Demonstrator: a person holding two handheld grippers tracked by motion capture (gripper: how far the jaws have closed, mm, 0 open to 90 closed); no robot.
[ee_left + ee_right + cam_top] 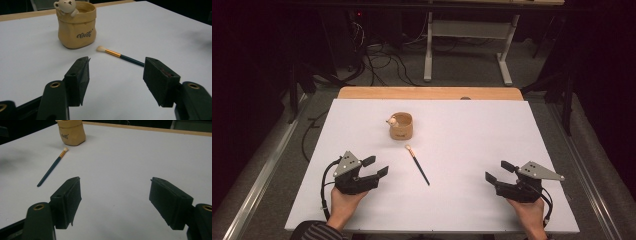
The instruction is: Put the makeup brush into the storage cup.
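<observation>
A tan bag-shaped pot with a small bear figure on its rim stands on the white table top, back of centre. A brush with a dark handle, gold ferrule and pale tip lies flat in front of the pot, tip toward it. My left gripper rests near the front left, open and empty, pointing at the brush. My right gripper rests at the front right, open with nothing between its fingers.
The white sheet covers a wooden table whose far edge shows bare. Beyond it stand a desk frame and cables on the floor. A metal rail runs along the left side.
</observation>
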